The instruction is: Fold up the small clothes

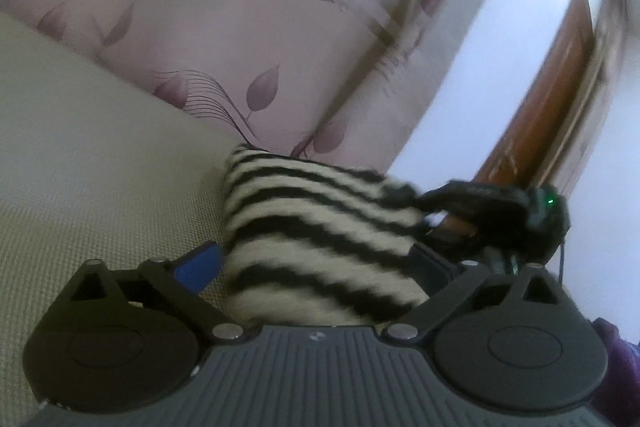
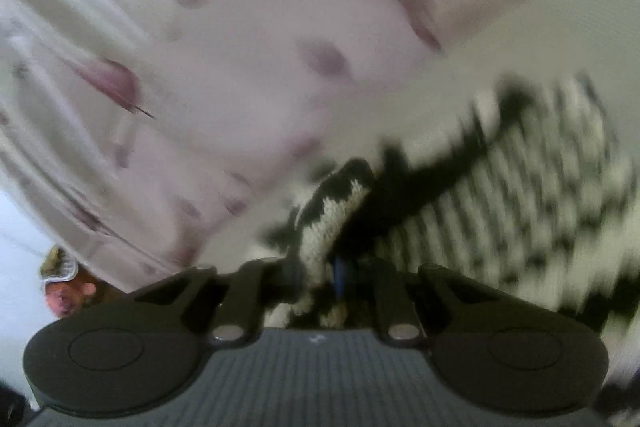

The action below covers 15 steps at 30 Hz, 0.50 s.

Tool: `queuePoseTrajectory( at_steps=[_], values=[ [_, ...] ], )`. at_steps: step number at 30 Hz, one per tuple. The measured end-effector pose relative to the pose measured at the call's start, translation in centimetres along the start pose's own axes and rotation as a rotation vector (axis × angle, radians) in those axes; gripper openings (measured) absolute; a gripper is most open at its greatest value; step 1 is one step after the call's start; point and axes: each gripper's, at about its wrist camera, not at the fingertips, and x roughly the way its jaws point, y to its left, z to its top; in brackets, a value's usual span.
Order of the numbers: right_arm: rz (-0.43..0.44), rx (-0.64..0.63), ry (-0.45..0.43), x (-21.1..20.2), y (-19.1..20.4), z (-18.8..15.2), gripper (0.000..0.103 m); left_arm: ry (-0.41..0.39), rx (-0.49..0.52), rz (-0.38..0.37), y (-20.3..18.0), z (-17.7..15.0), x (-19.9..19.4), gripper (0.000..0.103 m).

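A black-and-white striped knit garment (image 1: 316, 231) lies between the spread jaws of my left gripper (image 1: 320, 267), which stands open around it; one blue pad (image 1: 200, 263) shows at the left. The right gripper (image 1: 480, 211) appears in the left wrist view at the garment's right edge. In the blurred right wrist view, my right gripper (image 2: 340, 271) is shut on a bunched fold of the striped garment (image 2: 520, 195), which trails off to the right.
The garment rests on a beige woven surface (image 1: 80, 155). A pink curtain with purple leaf prints (image 1: 248, 19) hangs behind. A brown wooden door (image 1: 556, 79) and white wall are at the right.
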Motion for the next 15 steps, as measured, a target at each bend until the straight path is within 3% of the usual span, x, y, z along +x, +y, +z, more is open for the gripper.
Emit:
queuePoseTrajectory(
  at_steps=[4,7,15],
  values=[
    [-0.035,-0.119,-0.036,-2.6,1.0,5.2,0.014,0.002,-0.039,0.025,0.5,0.0,0.0,0.101],
    [-0.064,-0.14,0.004,-3.3,-0.3,7.8,0.014,0.005,-0.022,0.034,0.3,-0.1,0.1,0.102],
    [-0.287,-0.141,0.088,-2.0,-7.1,8.0,0.014,0.03,-0.036,0.065,0.6,0.1,0.4,0.102]
  ],
)
